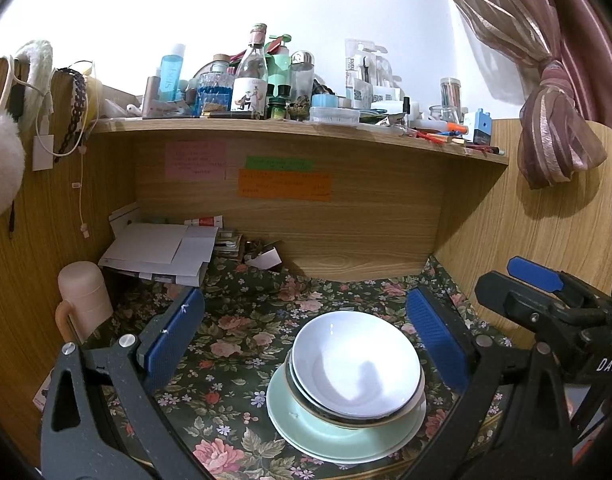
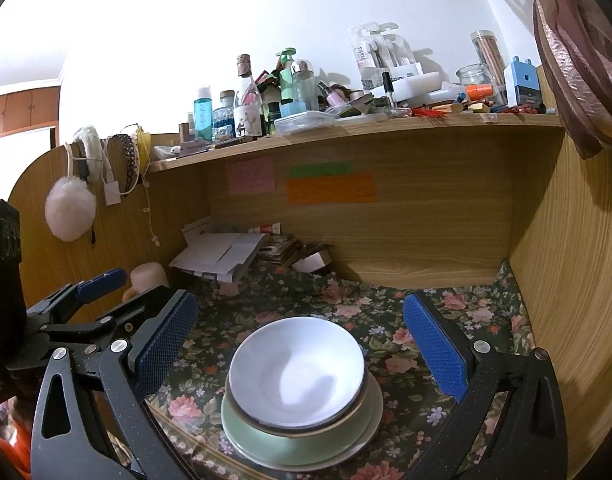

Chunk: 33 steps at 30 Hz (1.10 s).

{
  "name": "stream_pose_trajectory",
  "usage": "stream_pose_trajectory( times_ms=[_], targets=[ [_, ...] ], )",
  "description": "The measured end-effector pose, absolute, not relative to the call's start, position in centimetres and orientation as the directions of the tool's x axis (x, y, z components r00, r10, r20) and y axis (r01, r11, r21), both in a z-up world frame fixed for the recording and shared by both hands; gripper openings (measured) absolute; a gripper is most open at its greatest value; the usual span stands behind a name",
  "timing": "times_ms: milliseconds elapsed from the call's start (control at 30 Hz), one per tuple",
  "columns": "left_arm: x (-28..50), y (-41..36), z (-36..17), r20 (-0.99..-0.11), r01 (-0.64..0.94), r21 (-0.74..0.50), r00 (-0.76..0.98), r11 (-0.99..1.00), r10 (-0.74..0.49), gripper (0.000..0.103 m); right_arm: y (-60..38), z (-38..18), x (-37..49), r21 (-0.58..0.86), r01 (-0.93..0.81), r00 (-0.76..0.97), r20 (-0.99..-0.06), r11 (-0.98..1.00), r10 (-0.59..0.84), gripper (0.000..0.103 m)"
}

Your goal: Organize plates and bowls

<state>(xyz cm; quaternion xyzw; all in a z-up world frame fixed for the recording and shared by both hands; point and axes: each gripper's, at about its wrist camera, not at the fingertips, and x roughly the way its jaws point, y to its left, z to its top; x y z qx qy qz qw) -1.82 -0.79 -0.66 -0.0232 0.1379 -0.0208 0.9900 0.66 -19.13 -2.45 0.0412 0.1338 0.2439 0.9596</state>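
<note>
We hold both claws over the counter [image 1: 233,320], and everything here sits relative to the stack [image 1: 346,392] of dishes: a white bowl [image 1: 358,364] on top, nested in at least one darker-rimmed bowl, all resting on pale green plates [image 1: 306,432].

Left of the stack stands a pink cup [image 1: 83,296], well apart, with loose papers [image 1: 157,256] behind it. Our left claw [image 1: 306,340] is spread wide, its blue pads on either side of the stack and touching nothing. Our right claw [image 2: 301,344] is spread just as wide and empty too, with the stack low between its fingers.

What could go wrong from here? The bowls sit a little off-centre on the plates, so a nudge from either pad could slide them — glazed ware on glazed ware gives little hold. A pinch on one thin rim might tip a bowl or let it slip out. The two claws are also close together, and they could knock each other if we bring both in at once.

The counter wears a dark floral cloth [image 2: 446,320] that looks soft and may bunch under a pushed plate. Above the stack runs a wooden shelf [image 1: 306,130] crowded with bottles and jars; coloured notes [image 1: 283,184] are stuck to the back panel, and a curtain [image 1: 554,112] hangs at the right.
</note>
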Motion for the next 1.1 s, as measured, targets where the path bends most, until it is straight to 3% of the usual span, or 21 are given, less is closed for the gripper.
stream_pose_trajectory(
  times_ms=[1100],
  targets=[
    [-1.8, -1.7, -0.5, -0.264, 0.051, -0.048, 0.962, 0.998, -0.062, 0.103, -19.1, -2.3, 0.1, 0.168, -0.427, 0.86, -0.227, 0.889, 0.456, 0.103]
  ],
)
